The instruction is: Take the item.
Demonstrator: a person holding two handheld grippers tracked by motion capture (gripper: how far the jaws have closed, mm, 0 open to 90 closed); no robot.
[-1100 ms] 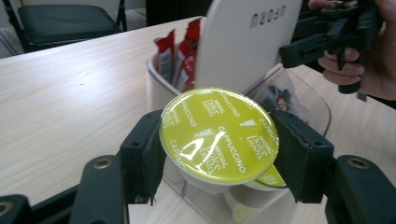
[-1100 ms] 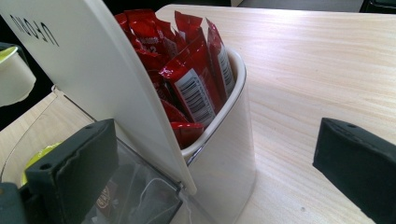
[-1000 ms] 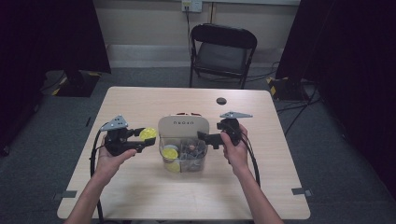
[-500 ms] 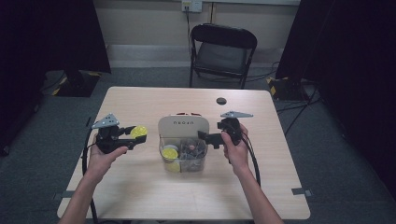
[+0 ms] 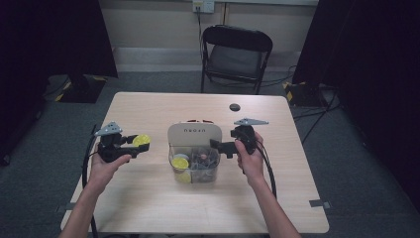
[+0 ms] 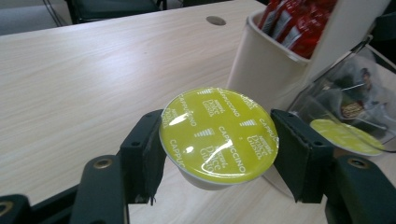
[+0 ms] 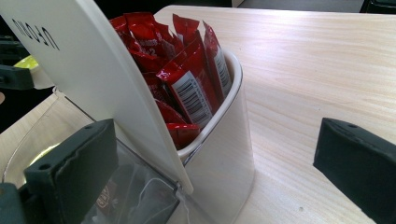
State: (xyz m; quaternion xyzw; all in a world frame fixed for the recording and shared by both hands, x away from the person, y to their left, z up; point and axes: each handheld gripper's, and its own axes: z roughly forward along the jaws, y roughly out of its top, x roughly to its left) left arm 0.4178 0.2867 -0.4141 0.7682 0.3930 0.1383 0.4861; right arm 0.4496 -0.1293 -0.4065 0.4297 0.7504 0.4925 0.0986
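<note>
A yellow cappuccino capsule (image 6: 218, 132) with a shiny foil lid sits level between the jaws of my left gripper (image 6: 219, 151), which is shut on its rim. In the high view this gripper (image 5: 136, 146) hovers left of the organiser, apart from it, with the capsule (image 5: 141, 140) at its tip. The organiser has a white panel (image 5: 193, 133) and a clear front bin (image 5: 198, 167) holding several capsules, one of them yellow (image 5: 180, 162). My right gripper (image 5: 221, 147) is at the organiser's right side. Its jaws stand open around the white rear cup (image 7: 224, 154), which is packed with red sachets (image 7: 187, 70).
The wooden table (image 5: 148, 198) has a small black grommet (image 5: 235, 106) at the back. A black folding chair (image 5: 236, 52) stands beyond the far edge. Cables trail from both grippers toward the person. Bare tabletop lies left and in front of the organiser.
My left gripper has drawn leftward, away from the organiser, carrying the yellow capsule. The right gripper has stayed beside the organiser.
</note>
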